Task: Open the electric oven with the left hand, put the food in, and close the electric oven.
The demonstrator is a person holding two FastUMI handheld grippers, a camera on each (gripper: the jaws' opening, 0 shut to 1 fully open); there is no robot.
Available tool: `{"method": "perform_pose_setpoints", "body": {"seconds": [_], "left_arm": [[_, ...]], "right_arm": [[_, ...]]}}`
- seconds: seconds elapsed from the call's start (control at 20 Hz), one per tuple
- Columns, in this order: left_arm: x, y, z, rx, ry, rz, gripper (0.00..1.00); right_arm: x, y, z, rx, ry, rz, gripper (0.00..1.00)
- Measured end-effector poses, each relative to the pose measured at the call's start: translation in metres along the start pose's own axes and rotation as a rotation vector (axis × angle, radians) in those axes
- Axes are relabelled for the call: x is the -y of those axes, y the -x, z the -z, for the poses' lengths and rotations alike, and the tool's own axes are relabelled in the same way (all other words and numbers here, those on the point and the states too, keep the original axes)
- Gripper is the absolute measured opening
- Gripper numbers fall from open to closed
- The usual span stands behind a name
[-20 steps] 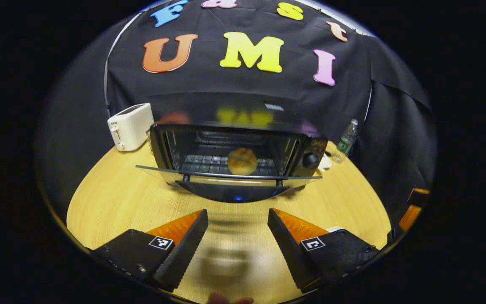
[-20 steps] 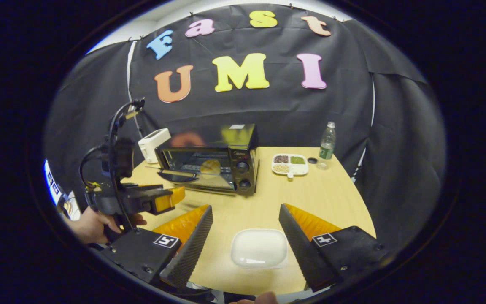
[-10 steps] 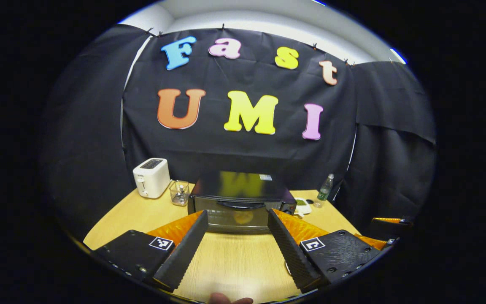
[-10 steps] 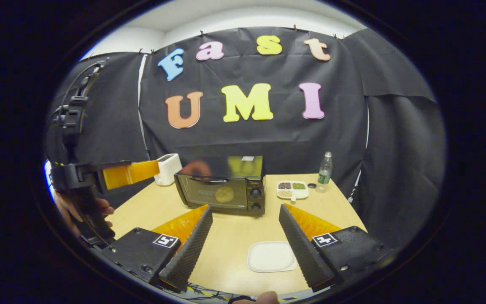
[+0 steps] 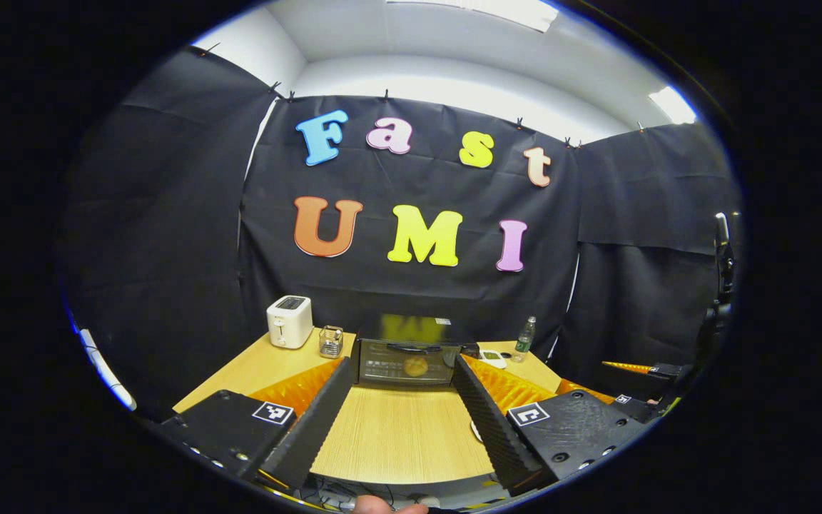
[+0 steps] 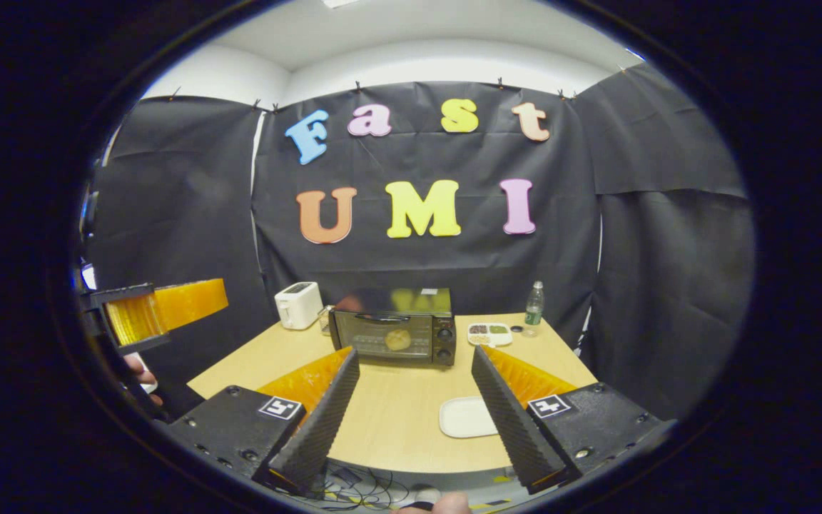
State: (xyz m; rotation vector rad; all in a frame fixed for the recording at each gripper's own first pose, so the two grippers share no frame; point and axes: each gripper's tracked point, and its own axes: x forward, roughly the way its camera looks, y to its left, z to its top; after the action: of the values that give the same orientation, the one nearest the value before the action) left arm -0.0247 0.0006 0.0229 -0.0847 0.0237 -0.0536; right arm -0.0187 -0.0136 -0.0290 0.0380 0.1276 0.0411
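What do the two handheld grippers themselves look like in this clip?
Each gripper, left and right, has two wedge-shaped fingers with ridged, saw-toothed inner faces on dark angular bodies. Each finger base carries a small square black-and-white marker tag and round screw heads. The left gripper also shows in the right gripper view with a black frame.

Bun inside oven, toaster left, plate before

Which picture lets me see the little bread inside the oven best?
The right gripper view. There the bread roll sits in plain sight behind the shut glass door of the electric oven, with nothing in front of it. The left gripper view also shows the roll through the door, but smaller and framed between that tool's two fingers.
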Motion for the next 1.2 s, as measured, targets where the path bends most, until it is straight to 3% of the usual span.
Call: {"method": "perform_pose_setpoints", "body": {"seconds": [0.45,1.2], "left_arm": [[0.003,0.074,0.021,0.012,-0.003,-0.02,0.93],[0.011,0.078,0.02,0.037,-0.019,-0.026,0.93]], "right_arm": [[-0.021,0.06,0.014,0.003,0.006,-0.009,0.97],[-0.009,0.063,0.027,0.022,-0.012,0.004,0.96]]}}
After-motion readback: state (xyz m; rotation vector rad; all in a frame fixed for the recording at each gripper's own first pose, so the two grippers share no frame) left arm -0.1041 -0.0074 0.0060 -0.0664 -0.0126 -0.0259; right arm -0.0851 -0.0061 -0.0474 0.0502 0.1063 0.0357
